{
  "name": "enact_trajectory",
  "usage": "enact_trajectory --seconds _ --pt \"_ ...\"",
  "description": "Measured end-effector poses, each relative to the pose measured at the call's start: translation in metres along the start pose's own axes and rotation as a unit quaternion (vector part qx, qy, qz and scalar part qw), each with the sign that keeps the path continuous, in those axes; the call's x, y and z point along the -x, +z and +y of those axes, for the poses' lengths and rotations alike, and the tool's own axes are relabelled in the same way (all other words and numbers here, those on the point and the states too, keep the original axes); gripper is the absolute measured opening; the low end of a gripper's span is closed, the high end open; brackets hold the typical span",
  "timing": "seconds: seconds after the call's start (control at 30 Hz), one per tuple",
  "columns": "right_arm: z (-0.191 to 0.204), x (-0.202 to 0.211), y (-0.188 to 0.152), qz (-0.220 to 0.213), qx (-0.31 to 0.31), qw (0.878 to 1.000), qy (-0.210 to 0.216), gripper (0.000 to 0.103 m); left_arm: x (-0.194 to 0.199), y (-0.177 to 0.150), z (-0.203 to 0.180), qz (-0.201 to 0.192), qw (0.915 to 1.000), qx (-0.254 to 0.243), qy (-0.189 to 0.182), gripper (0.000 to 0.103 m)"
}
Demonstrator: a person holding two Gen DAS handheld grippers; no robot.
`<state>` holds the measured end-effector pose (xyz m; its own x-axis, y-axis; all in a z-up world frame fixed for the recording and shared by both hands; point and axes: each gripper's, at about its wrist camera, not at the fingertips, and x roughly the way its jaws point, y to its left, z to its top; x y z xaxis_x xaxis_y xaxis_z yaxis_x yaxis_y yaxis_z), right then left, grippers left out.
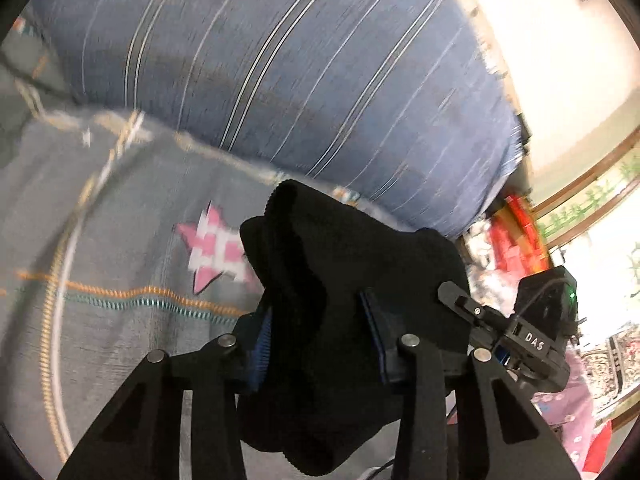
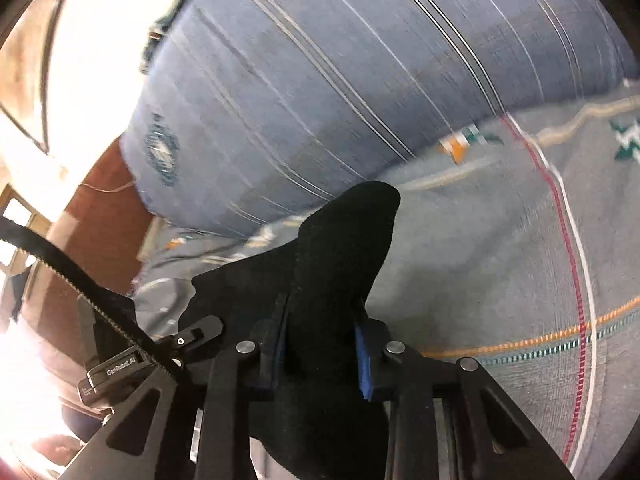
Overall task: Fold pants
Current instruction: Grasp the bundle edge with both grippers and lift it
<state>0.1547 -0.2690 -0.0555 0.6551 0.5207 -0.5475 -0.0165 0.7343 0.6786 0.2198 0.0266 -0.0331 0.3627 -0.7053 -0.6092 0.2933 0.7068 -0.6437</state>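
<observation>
Now pants [image 1: 352,280] pinched in both hand-held grippers

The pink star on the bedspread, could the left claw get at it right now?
Probably not as things stand. The left claw is shut on a bunch of the black pants, which fills its jaws. The pink star lies uncovered on the grey bedspread just beyond, so it would need to let go first.

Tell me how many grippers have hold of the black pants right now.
2. The left gripper is clamped on a bunch of the black pants; the right gripper is clamped on another bunch. Both are raised over the grey patterned bedspread.
</observation>
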Motion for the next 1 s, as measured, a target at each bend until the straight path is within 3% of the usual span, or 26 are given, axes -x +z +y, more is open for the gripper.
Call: enact_trajectory --seconds 0.17,0.3,0.43,1.0 --pt "0.055 0.038 0.023 -0.031 0.032 0.999 0.028 0.03 0.06 0.025 -0.035 -0.047 0.9984 -0.029 -0.012 0.039" --pt "0.089 0.05 0.03 -0.045 0.059 0.997 0.03 0.03 0.088 0.032 -0.056 -0.075 0.9945 -0.067 0.029 0.039" --pt "0.102 0.035 0.026 -0.039 0.063 0.997 0.026 0.03 0.093 0.03 -0.044 -0.076 0.994 -0.061 0.049 0.039" --pt "0.032 -0.102 0.022 0.04 0.011 0.999 -0.029 0.03 -0.018 0.037 0.094 -0.01 0.998 0.043 0.045 0.039"
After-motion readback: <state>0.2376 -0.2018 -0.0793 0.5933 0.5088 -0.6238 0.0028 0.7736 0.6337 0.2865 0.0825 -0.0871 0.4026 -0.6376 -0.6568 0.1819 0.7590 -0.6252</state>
